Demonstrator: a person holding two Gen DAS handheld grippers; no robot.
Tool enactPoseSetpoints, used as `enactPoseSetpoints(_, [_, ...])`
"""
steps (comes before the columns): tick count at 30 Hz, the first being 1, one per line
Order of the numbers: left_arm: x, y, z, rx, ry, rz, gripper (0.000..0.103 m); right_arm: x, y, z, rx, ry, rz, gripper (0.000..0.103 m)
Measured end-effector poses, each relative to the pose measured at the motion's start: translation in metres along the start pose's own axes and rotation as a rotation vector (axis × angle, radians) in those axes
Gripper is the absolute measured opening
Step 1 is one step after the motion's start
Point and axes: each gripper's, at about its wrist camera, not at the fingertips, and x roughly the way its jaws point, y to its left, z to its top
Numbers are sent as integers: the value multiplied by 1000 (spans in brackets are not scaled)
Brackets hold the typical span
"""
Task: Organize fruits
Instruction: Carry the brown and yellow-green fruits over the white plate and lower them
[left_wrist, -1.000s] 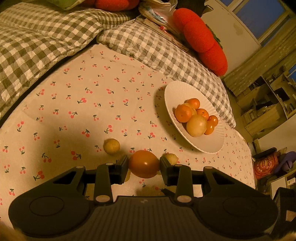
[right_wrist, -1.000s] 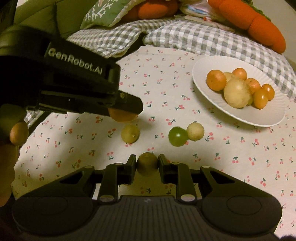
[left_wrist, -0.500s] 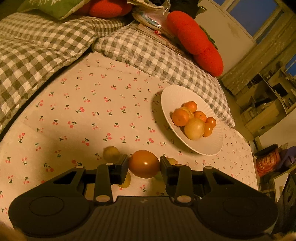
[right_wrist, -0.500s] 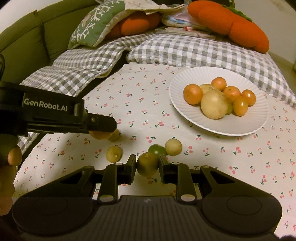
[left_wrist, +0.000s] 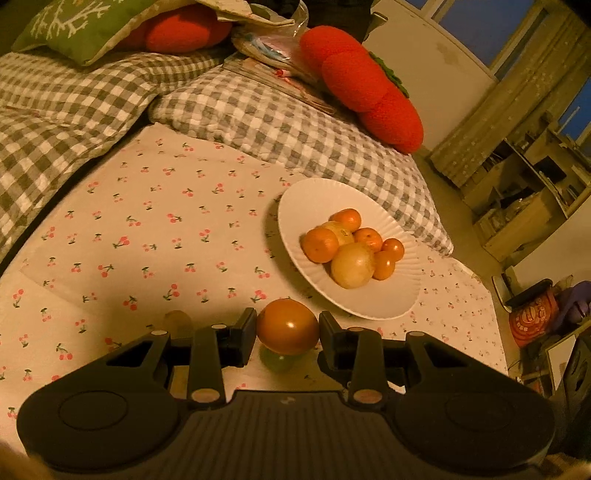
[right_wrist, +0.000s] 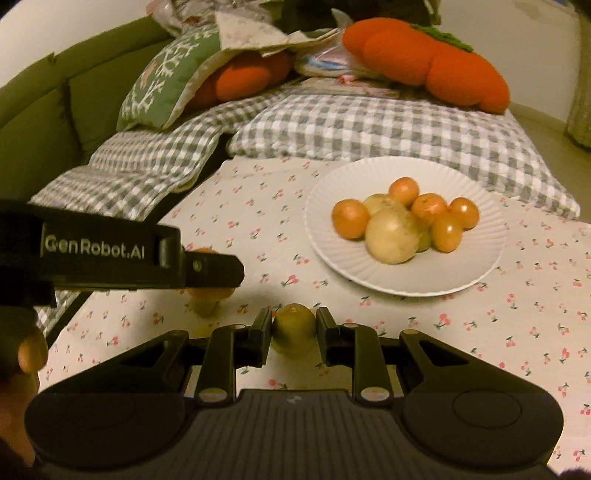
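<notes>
Short of the white plate, on the near side of its rim, I hold both claws above the cherry-print cloth. My left gripper is clamped on a smooth, glossy orange fruit; my right gripper is clamped on a smaller, dull yellow-green fruit. Neither fruit touches the plate.

My judgement is that the step in hand is carrying both fruits to the plate. To do it well, I would bring one claw in at a time, lower each fruit onto a bare part of the plate beside the heap, and part the jaws only once the fruit rests there. Round, slick skins roll, so a drop from height could send one off the shallow rim or knock the pile loose.

The plate is thin-looking, with a fluted edge and a shallow dish. On it sit small matte mandarins, shiny orange tomato-like fruits and a large pale round fruit, all touching. Nearer me than the plate, two loose fruits lie partly hidden on the cloth.
</notes>
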Motion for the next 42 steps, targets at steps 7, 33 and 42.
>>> enactPoseSetpoints(7, [-1,-14,0,22,-14,1,26,-7,-4,4,13,-27,-4,23])
enactPoseSetpoints(33, [53,-54,26,82,-34,53,26,-18,-87,32,161,-106,-121,23])
enactPoseSetpoints(42, [73,-44,54,75,-53,0,26,-2,-121,37,283,-121,-71,23])
